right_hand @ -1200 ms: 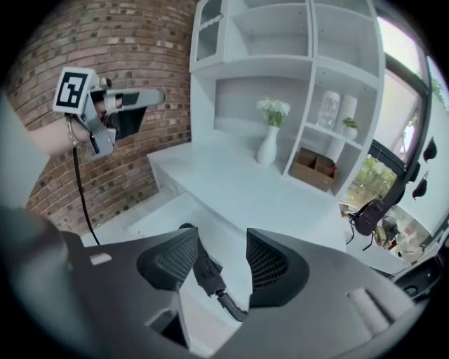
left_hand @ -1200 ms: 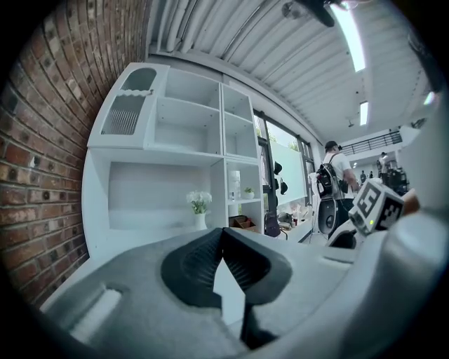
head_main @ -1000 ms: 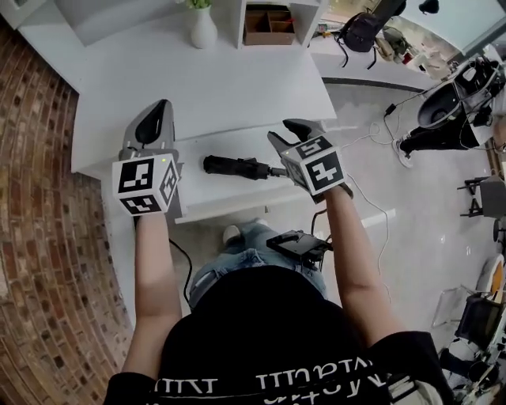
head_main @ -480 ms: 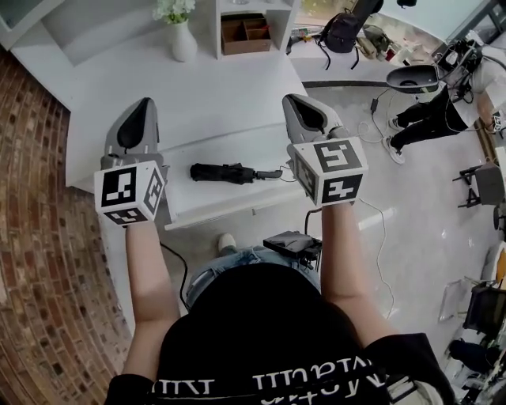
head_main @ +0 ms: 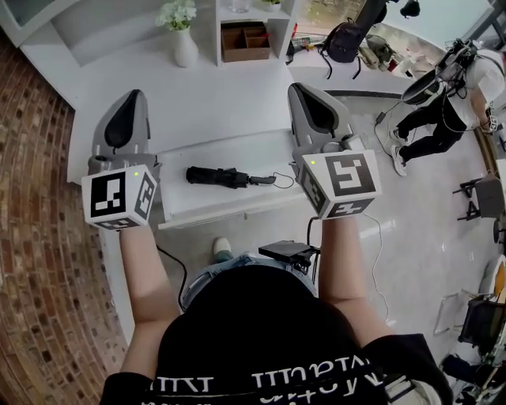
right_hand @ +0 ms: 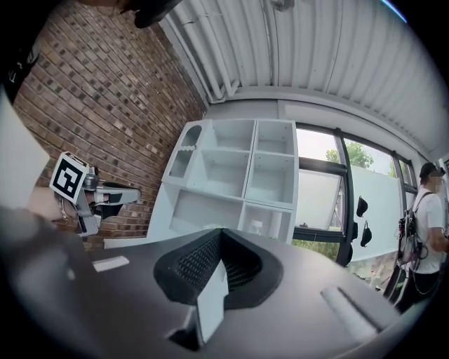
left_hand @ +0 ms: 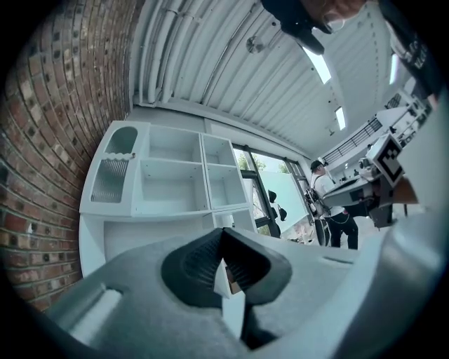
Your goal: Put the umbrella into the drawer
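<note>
1. Brick wall point(head_main: 32, 237): far left of the drawer, running along the edge of the white surface point(head_main: 221, 95).
2. Left gripper point(head_main: 130, 103): held in the air just left of the drawer and pointing away from the person. Its jaws are closed tip to tip with nothing between them. Its marker cube faces the head view.
3. Vase point(head_main: 185, 49): white, with pale flowers, standing on the surface well behind the drawer's left half.
4. Drawer point(head_main: 207, 207): white and pulled out from the near edge of the surface, toward the person.
5. Umbrella point(head_main: 215, 175): black and folded, lying flat inside the drawer along its length. Its thin end and cord loop are toward the drawer's right side, and neither gripper touches it.
6. Box point(head_main: 245, 41): brown, with compartments, set in a white shelf unit point(head_main: 281, 24) well behind the drawer.
7. Right gripper point(head_main: 308, 99): held in the air just right of the drawer and pointing away from the person. Its jaws are closed and empty.
8. Backpack point(head_main: 344, 39): black, behind and to the right of the drawer, past the surface.
9. Bystander point(head_main: 443, 103): standing on the floor, far right of the drawer.
</note>
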